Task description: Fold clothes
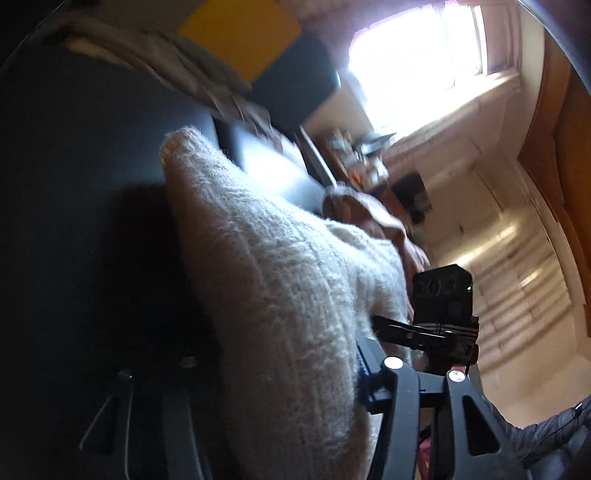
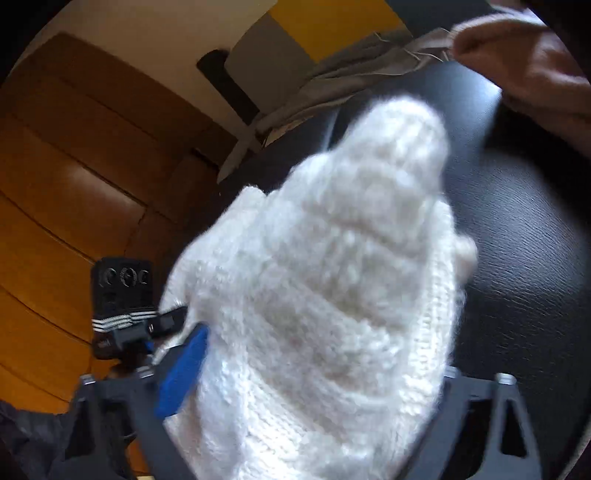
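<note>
Both grippers clamp the white knit (image 2: 317,280): left gripper (image 1: 273,391), right gripper (image 2: 314,387). It bunches over a black seat (image 2: 524,236) (brown garment (image 2: 528,62) far right).

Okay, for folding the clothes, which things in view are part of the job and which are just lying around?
Part of the job:
white knitted garment, between the fingers of both grippers
left gripper
right gripper
brown garment, likely waiting its turn
grey cloth, possibly too

Just lying about:
black seat
yellow panel
window
</note>
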`<state>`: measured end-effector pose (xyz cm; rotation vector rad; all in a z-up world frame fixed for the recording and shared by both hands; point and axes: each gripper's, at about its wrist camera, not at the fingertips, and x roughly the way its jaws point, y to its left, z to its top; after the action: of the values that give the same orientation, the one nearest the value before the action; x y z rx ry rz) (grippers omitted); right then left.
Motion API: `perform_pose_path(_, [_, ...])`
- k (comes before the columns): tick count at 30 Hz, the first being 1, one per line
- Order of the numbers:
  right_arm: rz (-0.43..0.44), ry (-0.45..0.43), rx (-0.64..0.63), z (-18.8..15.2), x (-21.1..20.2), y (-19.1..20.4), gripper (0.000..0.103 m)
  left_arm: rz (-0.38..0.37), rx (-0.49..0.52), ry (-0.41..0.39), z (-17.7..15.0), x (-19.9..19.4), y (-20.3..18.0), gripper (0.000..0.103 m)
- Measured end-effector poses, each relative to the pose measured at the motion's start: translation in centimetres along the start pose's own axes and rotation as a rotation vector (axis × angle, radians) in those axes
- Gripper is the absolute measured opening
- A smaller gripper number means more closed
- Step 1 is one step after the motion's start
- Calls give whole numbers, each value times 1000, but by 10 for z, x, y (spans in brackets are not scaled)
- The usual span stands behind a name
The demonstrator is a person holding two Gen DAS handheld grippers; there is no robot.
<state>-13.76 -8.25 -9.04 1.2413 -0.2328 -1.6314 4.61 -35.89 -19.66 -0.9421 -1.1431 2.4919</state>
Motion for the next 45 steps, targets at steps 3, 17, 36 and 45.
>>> perform_pose_path(3, [58, 41, -13, 11, 36, 27, 73, 62, -29, -116, -13, -56, 14, 52])
perform_pose_path(17, [396, 485, -483, 76, 433, 374, 74, 503, -266, -706, -46, -377, 141, 53])
perform_pose_path(36, [293, 272, -1238, 84, 538, 526, 84, 970, -311, -882, -70, -443, 153, 63])
perform_pose_path(45, [189, 374, -1096, 70, 649, 470, 86, 1091, -333, -613, -29, -372, 182, 64])
